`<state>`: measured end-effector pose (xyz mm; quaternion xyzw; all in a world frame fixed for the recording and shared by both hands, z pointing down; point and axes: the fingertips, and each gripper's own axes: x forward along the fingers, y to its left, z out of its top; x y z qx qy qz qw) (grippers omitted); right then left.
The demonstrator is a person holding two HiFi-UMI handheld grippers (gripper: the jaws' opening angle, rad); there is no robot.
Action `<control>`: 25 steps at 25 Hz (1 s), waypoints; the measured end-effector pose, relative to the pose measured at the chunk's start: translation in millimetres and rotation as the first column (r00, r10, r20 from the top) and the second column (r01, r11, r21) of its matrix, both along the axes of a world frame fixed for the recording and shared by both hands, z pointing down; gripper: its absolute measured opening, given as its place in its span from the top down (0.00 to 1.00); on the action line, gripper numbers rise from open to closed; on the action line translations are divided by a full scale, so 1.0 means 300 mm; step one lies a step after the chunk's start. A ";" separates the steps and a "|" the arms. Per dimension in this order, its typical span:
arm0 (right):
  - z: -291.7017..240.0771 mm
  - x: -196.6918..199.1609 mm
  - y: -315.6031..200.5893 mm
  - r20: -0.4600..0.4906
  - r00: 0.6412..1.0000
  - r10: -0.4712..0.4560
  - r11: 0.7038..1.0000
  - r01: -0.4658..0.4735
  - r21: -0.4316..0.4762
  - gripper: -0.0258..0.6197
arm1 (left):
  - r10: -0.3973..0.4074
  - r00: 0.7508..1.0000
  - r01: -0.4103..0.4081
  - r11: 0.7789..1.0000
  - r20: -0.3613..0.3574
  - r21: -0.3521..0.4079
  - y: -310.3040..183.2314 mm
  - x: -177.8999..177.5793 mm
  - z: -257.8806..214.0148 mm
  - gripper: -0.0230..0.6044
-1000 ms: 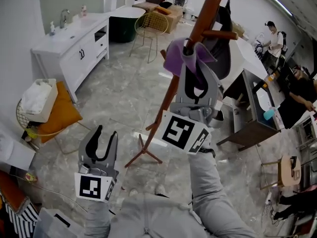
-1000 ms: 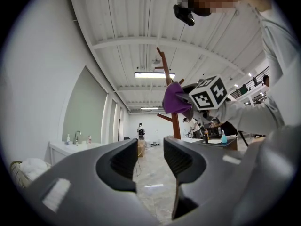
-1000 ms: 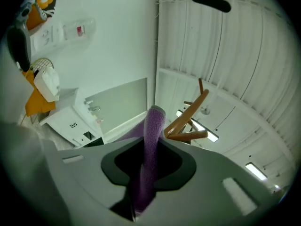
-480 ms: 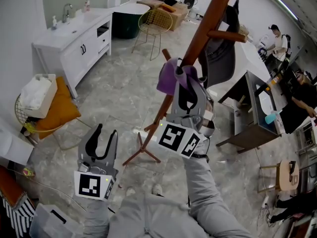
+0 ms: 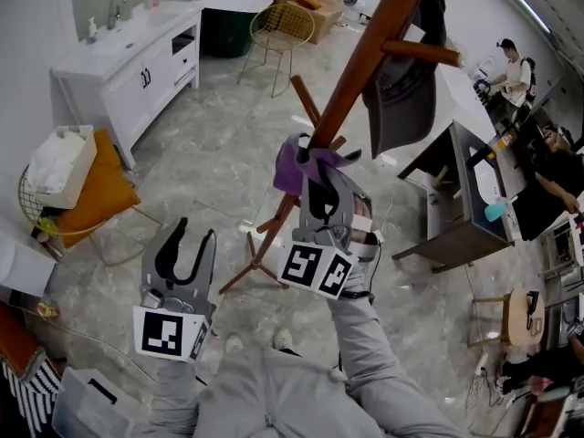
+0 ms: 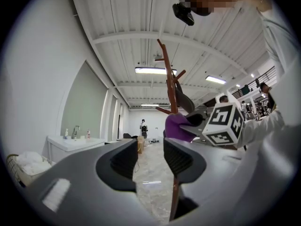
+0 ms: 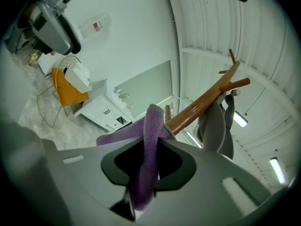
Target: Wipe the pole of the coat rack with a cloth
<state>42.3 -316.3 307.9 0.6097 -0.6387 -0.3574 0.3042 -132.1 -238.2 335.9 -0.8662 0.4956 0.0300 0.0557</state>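
Head view shows the right gripper (image 5: 318, 176) pinching a purple cloth (image 5: 290, 164) against the brown coat rack pole (image 5: 365, 57), on its lower half. The cloth looks soft and light, so a tight pinch on a thick fold should stop it slipping on the hard, smooth pole. The left gripper (image 5: 194, 237) hangs near and to the left, jaws apart, holding nothing.

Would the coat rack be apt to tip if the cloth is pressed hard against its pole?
Probably somewhat: the coat rack is a tall pole on short splayed legs, with a dark garment hanging high on one side. The wood looks stiff, so it would likely rock rather than bend.
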 end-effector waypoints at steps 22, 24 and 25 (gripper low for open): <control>0.202 0.070 0.104 0.006 0.999 -0.048 0.967 0.048 -0.250 0.87 | 0.075 0.997 -0.076 0.996 -0.020 -0.036 -0.031 0.121 0.052 0.68; 0.173 0.107 0.144 0.104 0.993 -0.048 0.968 0.072 -0.240 0.87 | 0.079 0.997 -0.079 0.996 -0.018 -0.033 -0.031 0.136 0.047 0.68; 0.158 0.130 0.164 0.165 0.985 -0.046 0.968 0.085 -0.235 0.87 | 0.080 0.997 -0.081 0.996 -0.017 -0.031 -0.030 0.144 0.045 0.68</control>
